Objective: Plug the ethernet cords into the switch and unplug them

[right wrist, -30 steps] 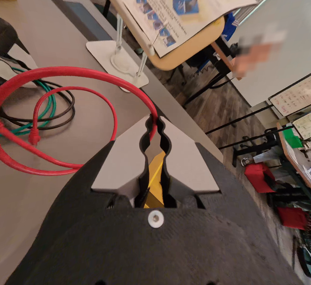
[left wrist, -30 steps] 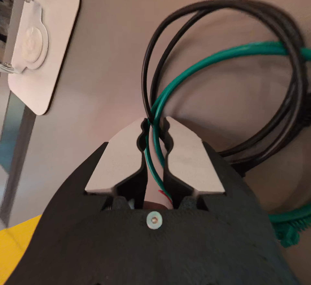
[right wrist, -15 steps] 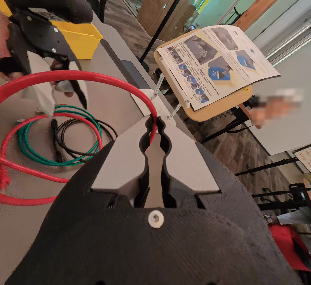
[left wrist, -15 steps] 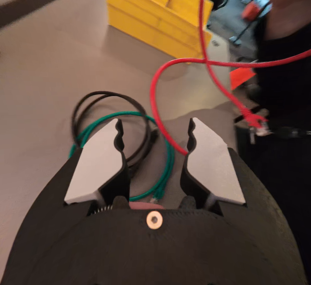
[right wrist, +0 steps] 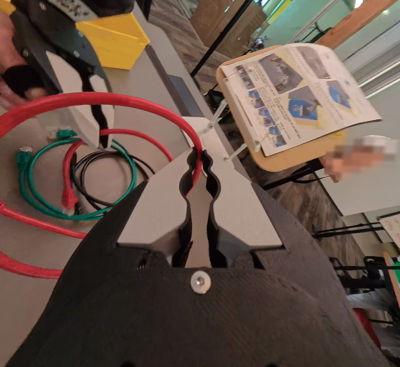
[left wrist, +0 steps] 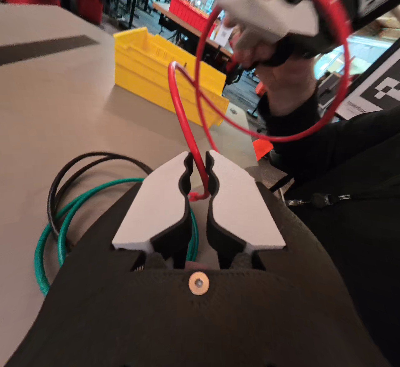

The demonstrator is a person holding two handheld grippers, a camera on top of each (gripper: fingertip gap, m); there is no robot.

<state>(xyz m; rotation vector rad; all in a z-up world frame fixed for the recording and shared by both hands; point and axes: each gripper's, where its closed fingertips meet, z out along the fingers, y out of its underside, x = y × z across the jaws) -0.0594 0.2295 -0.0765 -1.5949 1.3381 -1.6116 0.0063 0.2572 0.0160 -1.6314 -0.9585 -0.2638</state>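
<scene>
Two tongs clenched on one red cord (right wrist: 138, 102): left tongs (left wrist: 199, 157) grip stretch near plug end, right tongs (right wrist: 198, 153) pinch big loop, held above table (left wrist: 54, 101). Green cord (right wrist: 32, 174) and black cord (right wrist: 91, 190) coiled on table, 9 o'clock of right tongs. Yellow bin (left wrist: 151, 68) at 12. Switch not visible. Cord light, springy, slick-jacketed; likely best held just behind plug boot, not mid-loop.

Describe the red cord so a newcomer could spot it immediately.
Start at the yellow bin on the grey table. In front of it, above the green cord and black cord, loops the red cord. It alone is lifted, pinched by both grippers.
</scene>
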